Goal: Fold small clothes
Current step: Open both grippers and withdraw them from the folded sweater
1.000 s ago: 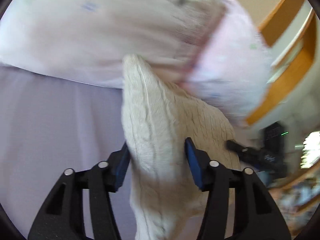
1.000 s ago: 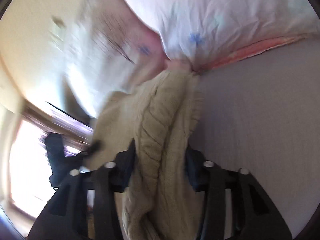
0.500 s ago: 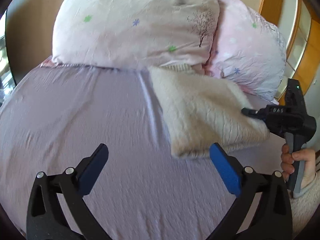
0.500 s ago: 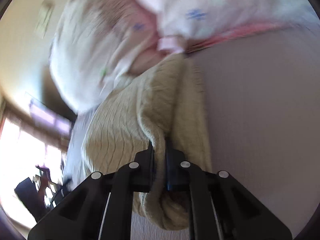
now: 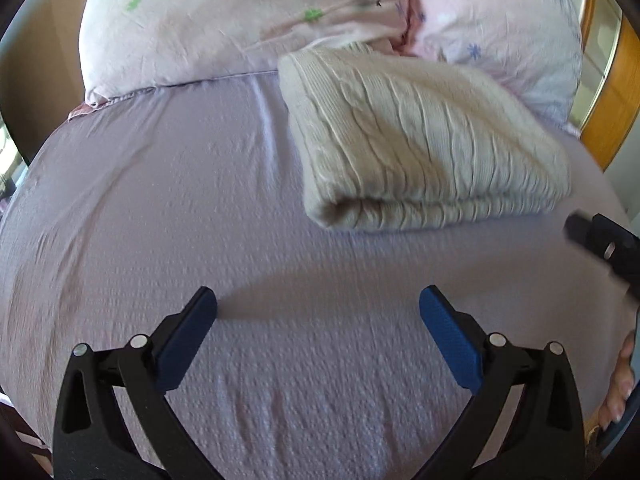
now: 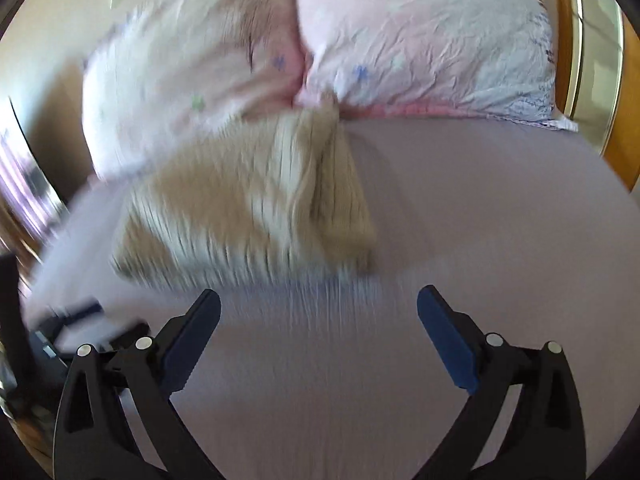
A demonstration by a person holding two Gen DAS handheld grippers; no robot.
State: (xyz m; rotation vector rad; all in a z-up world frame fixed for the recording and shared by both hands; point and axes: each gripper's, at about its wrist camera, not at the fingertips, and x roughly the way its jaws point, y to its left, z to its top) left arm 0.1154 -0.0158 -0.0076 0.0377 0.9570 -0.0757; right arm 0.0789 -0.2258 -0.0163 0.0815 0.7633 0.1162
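Now both my grippers, left [image 5: 318,316] and right [image 6: 318,312], gape wide and hold nothing, while the one sweater [image 5: 420,136] lies folded on the bed [image 5: 160,208] against two pillows [image 5: 224,20]. It looks soft, thick and light; I'd pinch its rolled near edge.

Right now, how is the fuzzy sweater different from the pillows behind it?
The sweater is cream with knitted ribs; the pillows are pale pink with little printed flowers. The sweater is folded flat into a bundle; the pillows are puffy and unfolded. The sweater lies nearer the tongs; the pillows sit behind, touching its far edge. Both rest on the purple sheet.
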